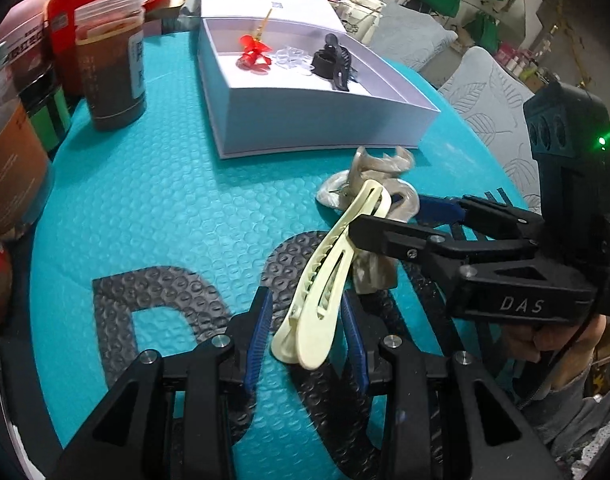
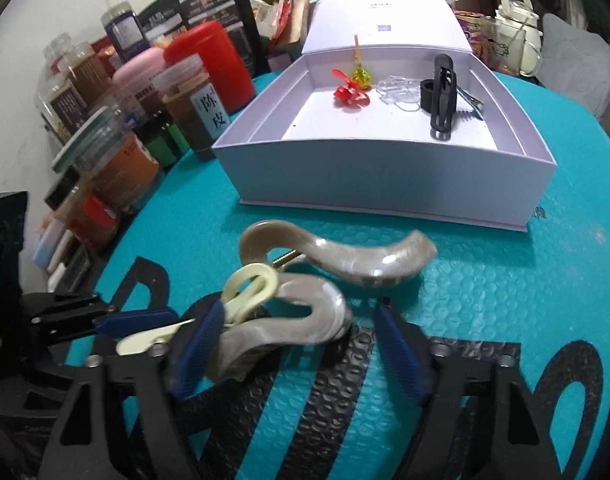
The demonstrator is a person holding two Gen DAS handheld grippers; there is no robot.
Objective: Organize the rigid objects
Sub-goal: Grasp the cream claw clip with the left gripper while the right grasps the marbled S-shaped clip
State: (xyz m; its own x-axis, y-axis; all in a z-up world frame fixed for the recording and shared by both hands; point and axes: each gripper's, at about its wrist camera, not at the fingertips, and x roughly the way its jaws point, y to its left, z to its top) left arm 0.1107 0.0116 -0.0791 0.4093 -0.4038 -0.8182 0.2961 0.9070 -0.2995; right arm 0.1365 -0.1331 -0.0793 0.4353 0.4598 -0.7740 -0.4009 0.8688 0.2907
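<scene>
Low in the frame, both grippers straddle clips with fingers apart, the left gripper (image 1: pixel 307 332) around the cream clip (image 1: pixel 325 280), the right gripper (image 2: pixel 295 344) around the taupe claw clip (image 2: pixel 305 292), so closing and carrying to the white box (image 2: pixel 385 184) seems next.

Cream-yellow hair clip (image 1: pixel 325 280). Marbled grey-beige claw clip (image 2: pixel 305 304). Mat (image 1: pixel 165 208): teal, embossed hexagon pattern, black lettering. Box (image 2: pixel 385 184): white, faint lilac tint. Inside: red bow clip (image 2: pixel 351 94), clear clips (image 2: pixel 397 92), black claw clip (image 2: pixel 443 96). Gripper fingers (image 1: pixel 257 344): black with blue ribbed pads. Jar (image 1: pixel 113 64): brown contents.
</scene>
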